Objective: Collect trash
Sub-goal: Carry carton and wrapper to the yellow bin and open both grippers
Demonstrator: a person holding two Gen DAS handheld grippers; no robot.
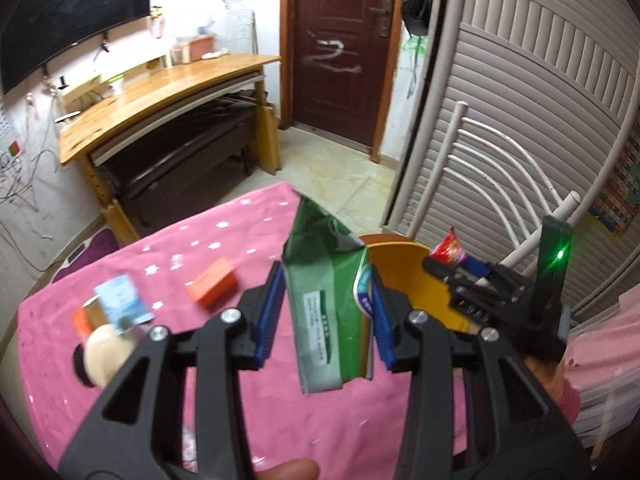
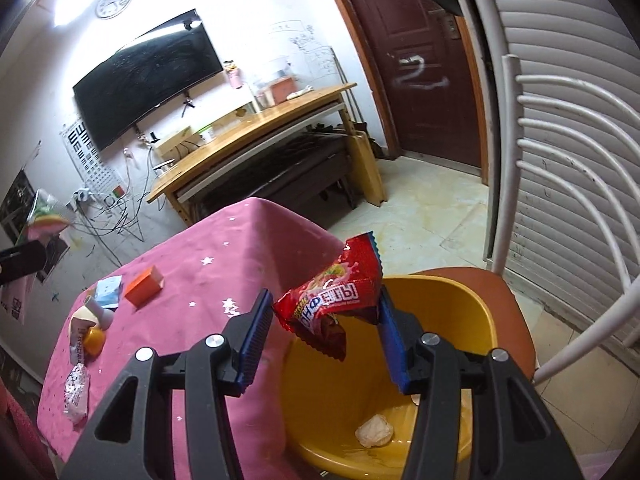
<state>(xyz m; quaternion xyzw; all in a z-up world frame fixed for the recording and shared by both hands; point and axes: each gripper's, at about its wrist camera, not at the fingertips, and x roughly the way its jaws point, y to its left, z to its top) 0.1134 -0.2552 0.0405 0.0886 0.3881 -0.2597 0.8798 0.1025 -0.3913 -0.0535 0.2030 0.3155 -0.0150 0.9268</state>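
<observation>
My left gripper [image 1: 326,280] is shut on a green carton-like package [image 1: 320,280], held upright above the pink-clothed table [image 1: 200,240], just left of the yellow bin [image 1: 400,280]. My right gripper [image 2: 324,300] is shut on a red candy wrapper [image 2: 336,296] and hangs over the yellow bin [image 2: 440,320]. From the left wrist view, the right gripper [image 1: 444,264] shows at the bin's far rim with the red wrapper [image 1: 448,248]. A white crumpled piece [image 2: 374,432] lies on the bin's floor. An orange box [image 2: 144,286], a light-blue packet [image 2: 108,296] and a white wrapper [image 2: 76,396] remain on the table.
The bin stands on a brown chair seat [image 2: 512,300] with a white barred back [image 2: 560,160]. A cream tube [image 2: 94,308] and an orange cap [image 2: 94,340] lie near the table's left edge. Behind are a wooden desk [image 2: 260,128], a dark door [image 2: 416,60] and slatted panels [image 2: 580,80].
</observation>
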